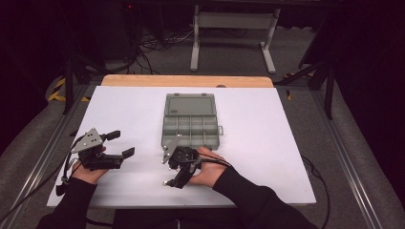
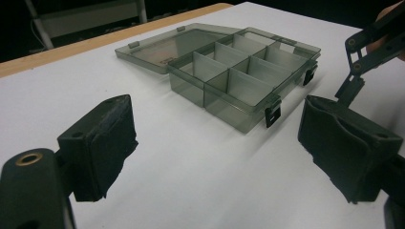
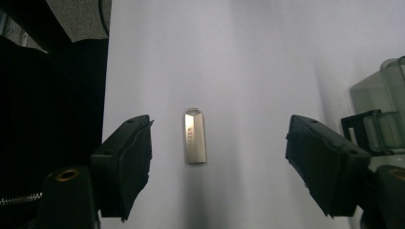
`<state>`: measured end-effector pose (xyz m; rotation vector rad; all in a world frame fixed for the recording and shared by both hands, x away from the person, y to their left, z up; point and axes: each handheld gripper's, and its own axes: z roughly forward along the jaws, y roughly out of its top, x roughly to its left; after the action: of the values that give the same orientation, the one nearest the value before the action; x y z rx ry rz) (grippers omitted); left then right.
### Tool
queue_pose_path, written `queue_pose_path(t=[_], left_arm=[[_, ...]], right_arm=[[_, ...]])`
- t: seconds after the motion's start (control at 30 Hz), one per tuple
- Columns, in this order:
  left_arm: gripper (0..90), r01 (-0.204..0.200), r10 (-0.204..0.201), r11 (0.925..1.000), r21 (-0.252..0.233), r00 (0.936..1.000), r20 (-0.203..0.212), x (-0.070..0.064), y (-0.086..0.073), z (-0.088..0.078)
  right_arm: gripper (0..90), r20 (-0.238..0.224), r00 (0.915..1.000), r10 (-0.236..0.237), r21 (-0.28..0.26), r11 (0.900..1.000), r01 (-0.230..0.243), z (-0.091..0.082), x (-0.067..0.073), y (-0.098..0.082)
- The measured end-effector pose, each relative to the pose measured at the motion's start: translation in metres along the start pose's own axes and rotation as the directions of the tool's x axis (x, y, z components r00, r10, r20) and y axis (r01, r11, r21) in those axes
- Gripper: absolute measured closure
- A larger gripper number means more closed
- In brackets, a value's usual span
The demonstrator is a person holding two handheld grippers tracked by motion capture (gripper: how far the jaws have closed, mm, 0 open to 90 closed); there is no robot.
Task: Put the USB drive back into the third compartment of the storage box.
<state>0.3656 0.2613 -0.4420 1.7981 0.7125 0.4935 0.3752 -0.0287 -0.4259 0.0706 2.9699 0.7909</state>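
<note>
On my left, the left tongs [image 1: 122,143] rest low over the white counter [image 1: 267,143], held in a hand [image 1: 88,169] that comes in from the near edge. They stand wide with nothing between them; in the left gripper view I see bare counter between the two black pads [image 2: 102,143], and they point across toward the box.

In the middle of the counter lies the smoky grey compartment box [image 1: 191,129], its lid [image 1: 189,104] thrown fully open and lying flat on the far side. From the left gripper view I can see into the tray's divided cells [image 2: 248,71], and those I can see into look bare. Two dark latches [image 2: 272,114] hang on its front wall.

Just in front of the box's near edge are the right tongs [image 1: 168,182], gripped by the right hand [image 1: 210,171] and pointed back toward the near edge of the counter. They are open fairly wide and hold nothing. In the right gripper view a small silver USB stick [image 3: 195,137] lies flat on the counter between the two pads [image 3: 126,162], nearer one pad than the other and touching neither, its long side running along the line of the tongs. A corner of the box and one latch [image 3: 365,129] sit at the edge of that view, just beside the other pad.
</note>
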Motion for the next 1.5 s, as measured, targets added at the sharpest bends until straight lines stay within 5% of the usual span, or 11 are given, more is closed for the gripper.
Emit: queue_pose_path(t=[0.7, 1.5], left_arm=[[13.5, -0.008, 0.008, 0.9999, 0.008, 1.0000, 0.004, -0.001, 0.000, 0.001], [13.4, -0.009, 0.009, 1.0000, -0.001, 0.9998, 0.015, -0.001, 0.001, 0.000]], right_arm=[[35.7, -0.014, 0.9999, -0.008, 0.099, 0.995, 0.009, 0.022, 0.010, 0.003], [70.9, -0.002, 0.9980, -0.064, 0.104, 0.993, 0.064, 0.033, 0.016, 0.004]])
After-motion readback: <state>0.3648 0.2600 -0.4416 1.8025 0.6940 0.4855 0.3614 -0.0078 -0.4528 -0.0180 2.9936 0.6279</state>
